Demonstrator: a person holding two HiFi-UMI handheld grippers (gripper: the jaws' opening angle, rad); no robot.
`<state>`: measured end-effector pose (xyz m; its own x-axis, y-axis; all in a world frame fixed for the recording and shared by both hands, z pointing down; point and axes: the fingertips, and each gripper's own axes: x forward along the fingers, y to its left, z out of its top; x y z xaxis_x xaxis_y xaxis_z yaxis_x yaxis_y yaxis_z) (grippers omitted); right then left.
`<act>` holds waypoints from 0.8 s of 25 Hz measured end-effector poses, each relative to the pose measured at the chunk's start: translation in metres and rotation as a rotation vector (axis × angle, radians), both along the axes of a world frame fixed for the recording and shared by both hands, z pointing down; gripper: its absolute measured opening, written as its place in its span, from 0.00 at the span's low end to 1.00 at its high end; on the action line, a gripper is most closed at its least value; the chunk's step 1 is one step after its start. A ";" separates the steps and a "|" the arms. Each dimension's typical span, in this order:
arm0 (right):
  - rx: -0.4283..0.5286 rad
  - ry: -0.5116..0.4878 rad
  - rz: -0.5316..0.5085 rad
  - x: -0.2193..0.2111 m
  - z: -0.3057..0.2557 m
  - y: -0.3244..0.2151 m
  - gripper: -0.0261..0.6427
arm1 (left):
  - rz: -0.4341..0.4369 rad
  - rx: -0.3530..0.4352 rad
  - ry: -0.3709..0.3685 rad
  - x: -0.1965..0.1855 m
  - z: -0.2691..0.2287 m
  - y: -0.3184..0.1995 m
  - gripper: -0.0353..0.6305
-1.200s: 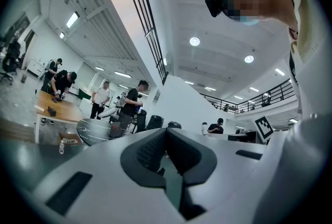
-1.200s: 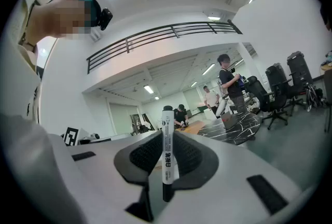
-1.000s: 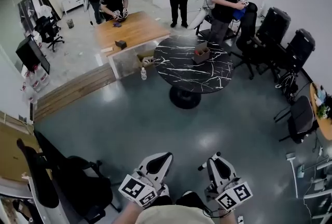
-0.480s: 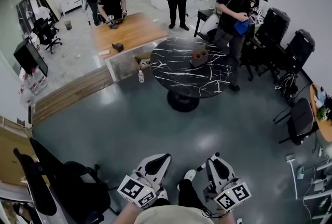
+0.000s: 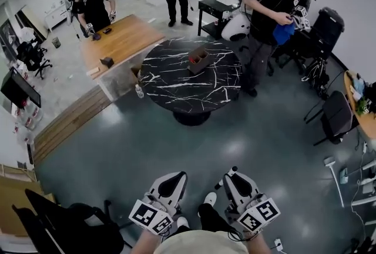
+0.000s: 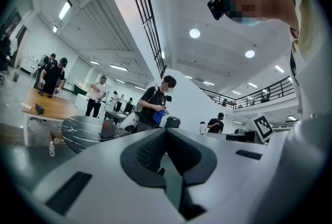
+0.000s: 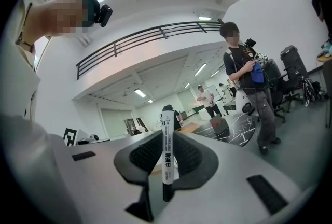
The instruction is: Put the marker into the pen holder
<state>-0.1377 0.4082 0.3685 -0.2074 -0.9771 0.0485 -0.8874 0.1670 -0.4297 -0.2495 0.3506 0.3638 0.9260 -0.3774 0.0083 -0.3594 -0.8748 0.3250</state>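
A white marker (image 7: 167,153) with a black end stands upright between the jaws of my right gripper (image 7: 167,137), which is shut on it. Its tip (image 5: 230,171) pokes out of the right gripper (image 5: 235,183) low in the head view. The pen holder, a small brown box (image 5: 198,60), sits on the round black marble table (image 5: 176,91) several steps ahead and also shows far off as the box (image 7: 219,124). My left gripper (image 5: 167,187) is held low beside the right one. In its own view the left gripper (image 6: 166,134) is shut and holds nothing.
A person in black (image 5: 271,9) holding something blue stands at the table's right side. A wooden table (image 5: 120,38) with people round it lies beyond on the left. Black chairs (image 5: 335,117) stand at the right. An office chair (image 5: 76,220) is close at my lower left.
I have moved closer to the marble table, which now sits lower and larger in the head view. The person in black has stepped up to its right side. Both grippers hold as before.
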 end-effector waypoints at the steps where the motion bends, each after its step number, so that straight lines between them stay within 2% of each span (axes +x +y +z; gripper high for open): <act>1: 0.001 0.001 0.001 0.014 0.000 -0.006 0.14 | 0.000 0.004 0.000 0.014 -0.001 -0.007 0.07; 4: 0.001 -0.007 -0.016 0.042 -0.004 -0.019 0.14 | -0.026 0.007 -0.002 0.042 -0.008 -0.022 0.07; 8: 0.015 0.002 -0.026 0.077 -0.010 -0.032 0.14 | -0.042 0.022 0.033 0.077 -0.022 -0.032 0.07; 14: 0.033 0.008 -0.038 0.102 -0.018 -0.061 0.14 | -0.046 0.047 0.024 0.103 -0.026 -0.057 0.07; 20: 0.009 0.010 -0.018 0.124 -0.009 -0.108 0.14 | -0.037 0.028 0.010 0.124 -0.015 -0.109 0.07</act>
<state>-0.0136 0.2999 0.3596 -0.2244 -0.9736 0.0422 -0.8885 0.1866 -0.4193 -0.1253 0.2415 0.3489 0.9113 -0.4116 -0.0121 -0.3887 -0.8698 0.3040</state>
